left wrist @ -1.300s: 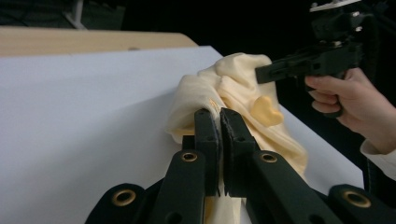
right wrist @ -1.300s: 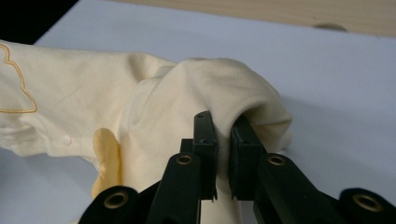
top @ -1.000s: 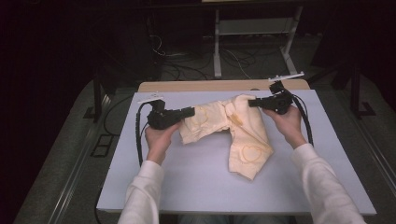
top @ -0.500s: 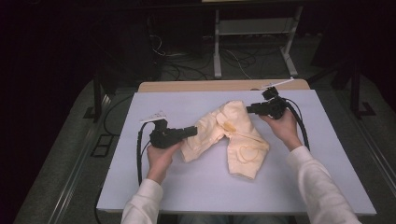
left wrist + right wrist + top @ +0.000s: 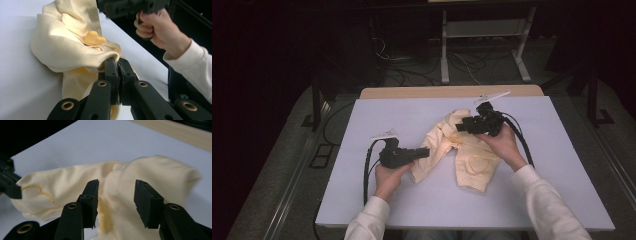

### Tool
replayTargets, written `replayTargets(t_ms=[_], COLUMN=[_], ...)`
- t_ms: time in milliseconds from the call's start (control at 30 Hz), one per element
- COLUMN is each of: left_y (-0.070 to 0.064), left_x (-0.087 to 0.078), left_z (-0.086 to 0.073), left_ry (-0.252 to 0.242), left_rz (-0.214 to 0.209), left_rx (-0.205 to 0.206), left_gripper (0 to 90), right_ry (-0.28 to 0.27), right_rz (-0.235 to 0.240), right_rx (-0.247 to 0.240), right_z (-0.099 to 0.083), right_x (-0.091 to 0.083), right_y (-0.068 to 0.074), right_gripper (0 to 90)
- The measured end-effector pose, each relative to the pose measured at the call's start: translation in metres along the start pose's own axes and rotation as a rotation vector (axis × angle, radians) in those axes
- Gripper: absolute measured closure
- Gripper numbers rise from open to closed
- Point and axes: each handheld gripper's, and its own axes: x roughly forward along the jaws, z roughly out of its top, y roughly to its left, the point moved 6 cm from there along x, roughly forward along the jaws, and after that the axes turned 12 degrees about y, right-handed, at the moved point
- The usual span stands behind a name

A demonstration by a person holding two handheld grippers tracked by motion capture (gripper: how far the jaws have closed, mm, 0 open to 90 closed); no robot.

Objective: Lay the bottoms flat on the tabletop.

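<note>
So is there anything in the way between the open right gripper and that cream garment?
Nothing visible. The right gripper hangs open directly over the cream garment, with only air between. The left gripper is shut on the cloth's other end.

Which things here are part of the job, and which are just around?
In use:
cream garment
left gripper, shut on the garment's edge
right gripper, open above the garment
table under the garment

Just around:
white stand
floor cables
</note>
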Motion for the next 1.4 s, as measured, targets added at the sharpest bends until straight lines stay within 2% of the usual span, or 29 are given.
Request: replayTargets(t_ms=[100,167,267,367,467,567,833,1000,1200,1400], left_y=[0.001,0.002,0.004,0.004,0.005,0.006,0.010,0.013,0.018,0.022], left_x=[-0.001,-0.002,-0.002,-0.003,-0.004,-0.005,-0.009,-0.012,-0.017,-0.020], left_z=[-0.001,-0.001,-0.001,-0.001,-0.002,-0.002,-0.002,-0.003,-0.004,-0.005], left_ry=[-0.007,-0.009,-0.015,-0.015,-0.017,-0.019,-0.029,-0.038,-0.046,-0.044], left_rz=[-0.002,-0.001,0.000,0.005,0.005,0.011,0.023,0.035,0.055,0.068], left_rx=[-0.009,-0.009,-0.014,-0.013,-0.016,-0.016,-0.029,-0.039,-0.053,-0.061], left_gripper=[86.5,86.5,86.5,86.5,86.5,86.5,86.4,86.3,86.3,86.4], right_ry=[0.043,0.075,0.123,0.156,0.127,0.087,-0.055,-0.106,-0.140,-0.179], right_rz=[0.019,0.023,0.024,-0.001,-0.004,0.000,-0.013,-0.043,-0.097,-0.154], right_rx=[-0.046,-0.069,-0.082,-0.085,-0.064,-0.034,0.069,0.121,0.172,0.262], right_z=[-0.003,-0.006,-0.010,-0.014,-0.012,-0.009,-0.007,-0.011,-0.019,-0.033], right_x=[0.014,0.022,0.031,0.036,0.030,0.018,-0.034,-0.057,-0.078,-0.100], right_y=[0.011,0.016,0.018,0.017,0.013,0.006,-0.025,-0.045,-0.067,-0.094], right_gripper=[54.2,57.6,68.3,84.0,85.9,86.3,86.5,86.7,86.8,86.9])
